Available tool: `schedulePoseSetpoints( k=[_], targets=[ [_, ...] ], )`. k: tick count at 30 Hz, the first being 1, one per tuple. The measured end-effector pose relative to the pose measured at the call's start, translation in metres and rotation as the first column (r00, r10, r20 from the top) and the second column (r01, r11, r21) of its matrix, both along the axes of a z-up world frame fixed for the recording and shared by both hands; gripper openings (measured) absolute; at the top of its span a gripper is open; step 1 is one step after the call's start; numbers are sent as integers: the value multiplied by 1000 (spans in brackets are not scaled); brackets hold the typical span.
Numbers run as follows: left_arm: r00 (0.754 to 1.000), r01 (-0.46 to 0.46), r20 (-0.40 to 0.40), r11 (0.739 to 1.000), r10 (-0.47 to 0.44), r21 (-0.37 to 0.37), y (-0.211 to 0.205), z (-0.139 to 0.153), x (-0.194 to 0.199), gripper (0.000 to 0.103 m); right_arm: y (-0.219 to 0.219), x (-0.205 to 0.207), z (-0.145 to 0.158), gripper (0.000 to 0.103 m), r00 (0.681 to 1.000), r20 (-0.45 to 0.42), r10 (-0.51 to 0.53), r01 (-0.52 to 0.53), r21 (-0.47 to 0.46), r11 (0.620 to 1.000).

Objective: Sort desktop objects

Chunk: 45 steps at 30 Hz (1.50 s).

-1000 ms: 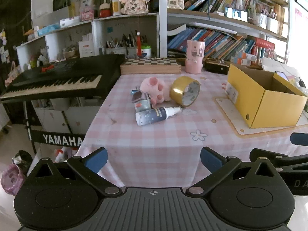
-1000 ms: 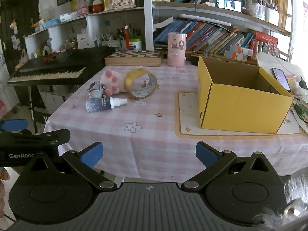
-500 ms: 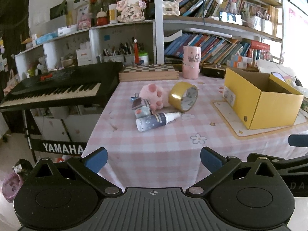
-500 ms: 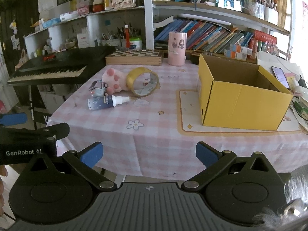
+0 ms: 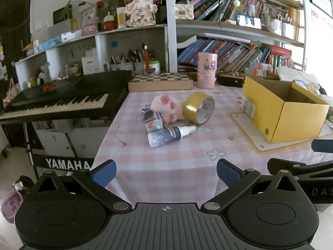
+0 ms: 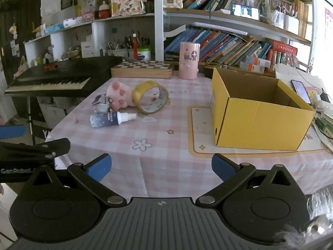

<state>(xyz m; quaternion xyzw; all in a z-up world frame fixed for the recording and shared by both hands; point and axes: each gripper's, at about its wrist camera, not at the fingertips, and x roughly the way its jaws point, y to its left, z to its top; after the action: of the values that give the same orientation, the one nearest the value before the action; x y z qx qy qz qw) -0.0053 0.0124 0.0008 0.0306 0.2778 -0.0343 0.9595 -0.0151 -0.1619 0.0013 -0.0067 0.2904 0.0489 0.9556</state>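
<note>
On the pink checked tablecloth lie a blue spray bottle, a small grey toy, a pink plush paw and a gold tape roll, clustered together. An open, empty yellow cardboard box stands on a mat at the right. My left gripper is open and empty at the table's near edge. My right gripper is open and empty, also at the near edge.
A black Yamaha keyboard stands left of the table. A chessboard box and a pink cylinder stand at the table's back. Bookshelves fill the wall behind. A phone lies beyond the box.
Both grippers pulled back and rose slightly, then came forward again toward the table. The objects on the table have not moved. Both grippers stay open.
</note>
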Motion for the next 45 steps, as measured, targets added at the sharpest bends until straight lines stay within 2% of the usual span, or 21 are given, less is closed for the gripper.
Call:
schedulePoseSetpoints(
  k=[10,26,37,45],
  targets=[
    [1000,-8,-10,1000,8,13,2,-2,6,103,4,7,4,103,1000,24,2,-2,-20,1000],
    [1000,-2,-22,1000,2,26,-8,-3,5,103,-4,8,1,103,1000,-4,-4,4,-19,1000],
    [999,-9,-36,999,10,35,-4,-3,11,103,-1,10,-1,103,1000,16,2,-2,-22,1000],
    [999,20,-51,999,-18,37,-5,-9,14,103,0,18,0,103,1000,8,-13,13,-24,1000]
  ],
)
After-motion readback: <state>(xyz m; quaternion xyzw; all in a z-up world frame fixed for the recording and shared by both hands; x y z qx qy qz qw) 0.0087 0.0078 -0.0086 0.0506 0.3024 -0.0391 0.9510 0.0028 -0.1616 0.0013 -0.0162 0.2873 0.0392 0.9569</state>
